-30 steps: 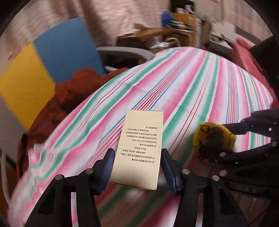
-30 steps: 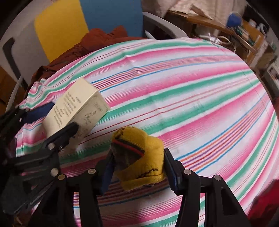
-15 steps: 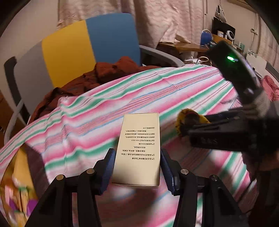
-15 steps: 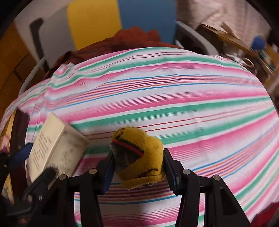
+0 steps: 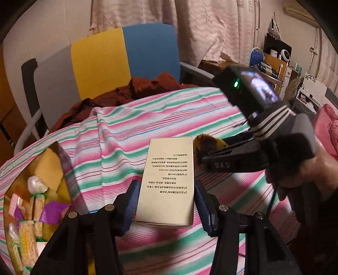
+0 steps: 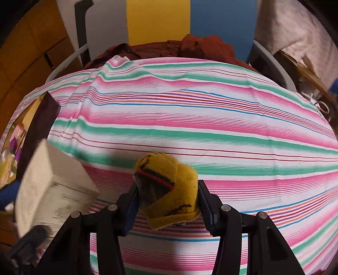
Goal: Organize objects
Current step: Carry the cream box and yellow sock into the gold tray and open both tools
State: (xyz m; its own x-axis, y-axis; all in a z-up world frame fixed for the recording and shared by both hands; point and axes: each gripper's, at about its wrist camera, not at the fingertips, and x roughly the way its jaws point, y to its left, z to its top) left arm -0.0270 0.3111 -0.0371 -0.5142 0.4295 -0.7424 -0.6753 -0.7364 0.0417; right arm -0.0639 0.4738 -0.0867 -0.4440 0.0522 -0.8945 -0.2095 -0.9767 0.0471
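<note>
Between the jaws of the left gripper (image 5: 165,203) a cream box (image 5: 169,182) printed with small black text is held, its long sides pressed by the blue pads (image 5: 131,203) and its far end reaching forward past the fingertips. The box is carried above a pink, green and white striped cloth (image 5: 118,135). To the right of these jaws the right gripper (image 5: 211,156) is seen side-on, gripped by a hand (image 5: 306,175), with a camera unit showing a green light mounted on top. At its tip a yellow knitted item (image 5: 202,141) is partly visible, just beside the far right corner of the box. To the left of the left jaws, at the cloth's edge, an open container (image 5: 52,165) is seen with wrapped sweets (image 5: 31,203) inside.

In the right wrist view, the right gripper's (image 6: 168,201) jaws are clenched on the yellow knitted item (image 6: 169,190), which bears a red and dark stripe; it is squeezed between both pads and bulges forward of them. To the left of these jaws the cream box (image 6: 52,186) is seen tilted, somewhat blurred. Ahead of the jaws the striped cloth (image 6: 200,118) is spread with a few wrinkles at its far left. Beyond the cloth a rust-coloured garment (image 6: 190,48) is heaped on a chair (image 6: 190,19) with grey, yellow and blue panels.
</note>
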